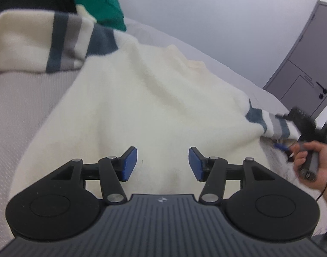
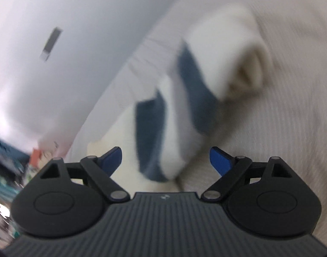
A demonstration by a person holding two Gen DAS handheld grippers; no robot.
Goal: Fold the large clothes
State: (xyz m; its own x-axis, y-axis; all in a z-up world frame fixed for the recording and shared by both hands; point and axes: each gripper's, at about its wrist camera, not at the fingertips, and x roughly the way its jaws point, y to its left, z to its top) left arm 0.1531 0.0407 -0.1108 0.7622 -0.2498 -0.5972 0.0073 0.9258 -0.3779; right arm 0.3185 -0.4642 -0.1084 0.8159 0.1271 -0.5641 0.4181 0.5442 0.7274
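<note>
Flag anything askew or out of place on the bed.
The cream sweater lies crooked and rumpled, its striped sleeve bunched at one side rather than laid flat. A green garment sits crumpled beyond it. No damage shows.

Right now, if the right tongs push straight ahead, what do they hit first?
Most likely the striped sleeve of the cream sweater: it lies directly between and ahead of the open right tongs, on the bed cover. The picture is blurred, so depth is uncertain.
</note>
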